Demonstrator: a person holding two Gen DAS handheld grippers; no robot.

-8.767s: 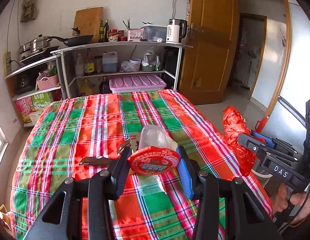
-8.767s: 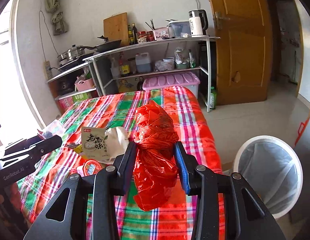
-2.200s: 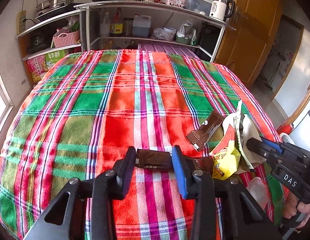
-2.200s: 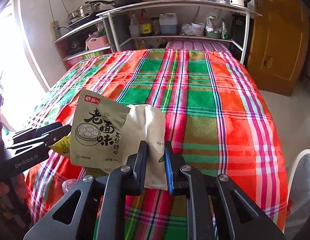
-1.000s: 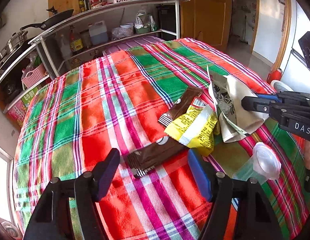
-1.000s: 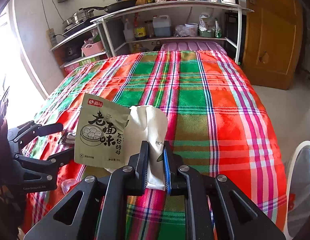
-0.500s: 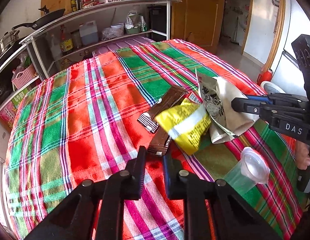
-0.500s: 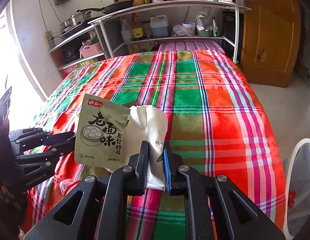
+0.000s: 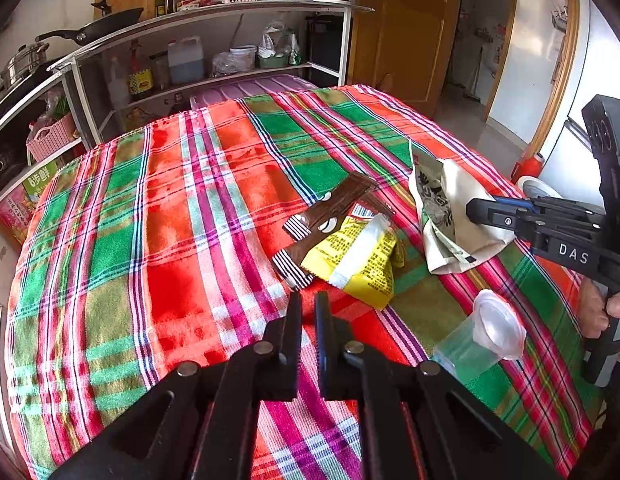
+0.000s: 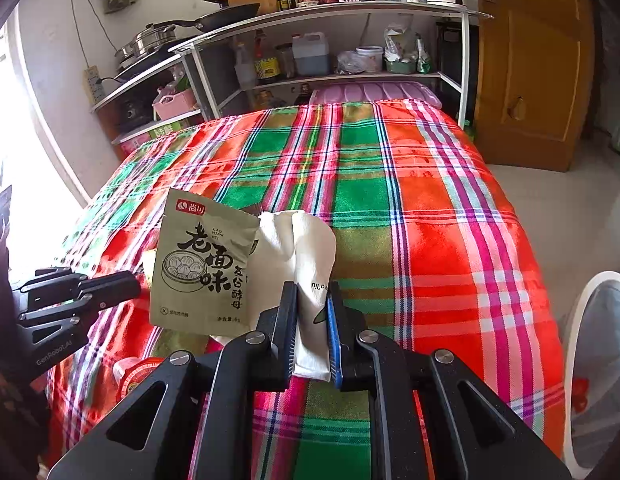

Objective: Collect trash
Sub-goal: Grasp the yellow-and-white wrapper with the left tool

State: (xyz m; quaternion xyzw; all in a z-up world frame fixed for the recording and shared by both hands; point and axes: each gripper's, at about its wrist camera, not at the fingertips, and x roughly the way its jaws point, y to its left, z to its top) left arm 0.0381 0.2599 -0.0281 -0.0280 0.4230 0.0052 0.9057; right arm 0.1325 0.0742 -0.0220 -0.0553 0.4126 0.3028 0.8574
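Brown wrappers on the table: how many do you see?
2. One brown wrapper lies mid-table; the other sits nearer the left gripper, partly under the yellow packet. More may be hidden.

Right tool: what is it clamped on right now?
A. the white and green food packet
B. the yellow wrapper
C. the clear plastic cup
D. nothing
A: the right tool is shut on the packet, lifted off the cloth, while the cup and yellow wrapper lie on the table.
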